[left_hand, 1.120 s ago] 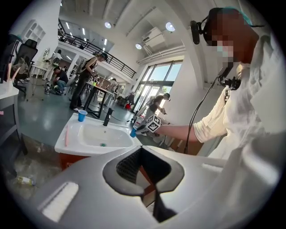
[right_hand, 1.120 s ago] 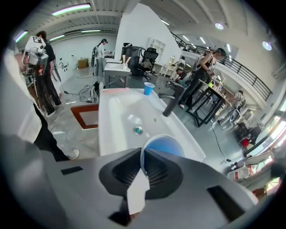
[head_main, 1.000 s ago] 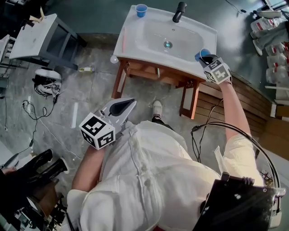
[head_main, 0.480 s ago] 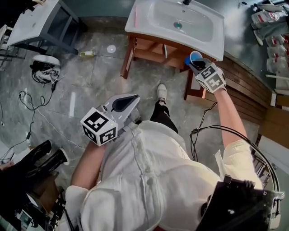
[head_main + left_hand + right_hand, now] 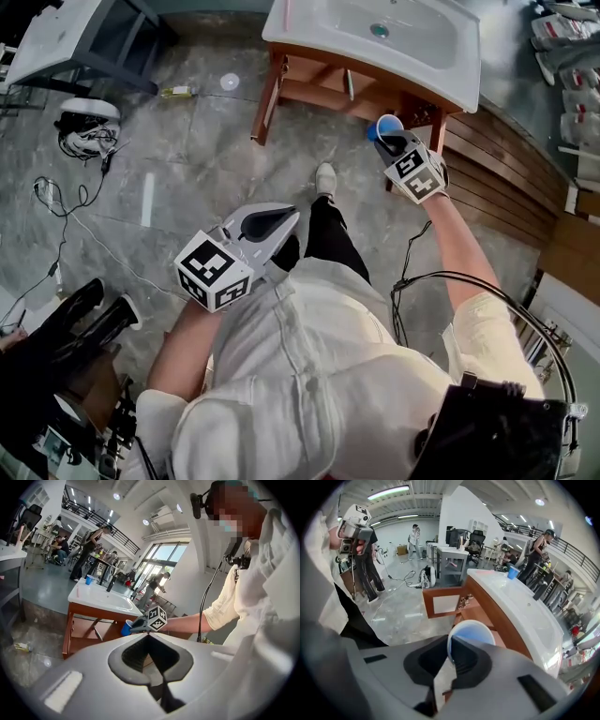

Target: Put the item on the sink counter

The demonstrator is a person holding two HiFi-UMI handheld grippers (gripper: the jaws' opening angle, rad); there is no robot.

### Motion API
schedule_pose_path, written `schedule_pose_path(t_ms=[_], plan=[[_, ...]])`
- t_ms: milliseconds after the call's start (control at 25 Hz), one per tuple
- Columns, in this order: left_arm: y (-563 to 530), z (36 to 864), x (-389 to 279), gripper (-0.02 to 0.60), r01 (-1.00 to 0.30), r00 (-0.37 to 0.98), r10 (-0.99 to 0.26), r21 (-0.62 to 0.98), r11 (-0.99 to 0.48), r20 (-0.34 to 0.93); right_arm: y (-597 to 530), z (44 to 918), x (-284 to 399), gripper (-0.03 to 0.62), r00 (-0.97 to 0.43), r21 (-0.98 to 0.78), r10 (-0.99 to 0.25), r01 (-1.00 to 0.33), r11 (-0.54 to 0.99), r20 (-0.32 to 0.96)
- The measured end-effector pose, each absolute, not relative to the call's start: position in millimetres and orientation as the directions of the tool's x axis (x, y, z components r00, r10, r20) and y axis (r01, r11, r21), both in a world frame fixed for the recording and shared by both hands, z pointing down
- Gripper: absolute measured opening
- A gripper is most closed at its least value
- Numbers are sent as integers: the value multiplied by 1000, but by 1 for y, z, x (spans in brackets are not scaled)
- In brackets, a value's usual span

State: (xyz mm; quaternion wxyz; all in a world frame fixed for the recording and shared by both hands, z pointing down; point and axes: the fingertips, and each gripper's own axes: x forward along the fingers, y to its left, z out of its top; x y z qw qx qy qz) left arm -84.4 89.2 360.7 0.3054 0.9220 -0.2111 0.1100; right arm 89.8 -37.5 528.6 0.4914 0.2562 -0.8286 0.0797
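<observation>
We hold the right gripper (image 5: 387, 142) out toward the white ceramic sink counter (image 5: 441, 66) on its brown wooden stand (image 5: 309, 89). Its jaws are closed down to a narrow gap, clamped on the wall of a small blue plastic cup (image 5: 383, 125). In the right gripper view the cup (image 5: 471, 633) stands open-mouthed with its near rim pinched between the jaws of the gripper (image 5: 451, 662). The cup is off the counter, in the air in front of the stand and lower than the white top (image 5: 520, 606). A second blue cup (image 5: 513, 572) stands on the counter's far corner (well apart from the held one). Our left gripper (image 5: 286, 221) hangs close to the body, its jaws together, tips meeting on nothing (image 5: 149, 638).
</observation>
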Motion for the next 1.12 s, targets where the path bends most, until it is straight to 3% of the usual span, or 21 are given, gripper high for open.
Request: schedule_pose_path(t_ms=[520, 1120], plan=[[71, 421, -41, 5, -439, 888, -247, 556, -705, 387, -96, 669, 138, 18, -289, 159, -372, -561, 812, 882], [13, 470, -25, 5, -517, 853, -322, 577, -632, 411, -197, 777, 166, 18, -210, 234, -409, -559, 796, 888]])
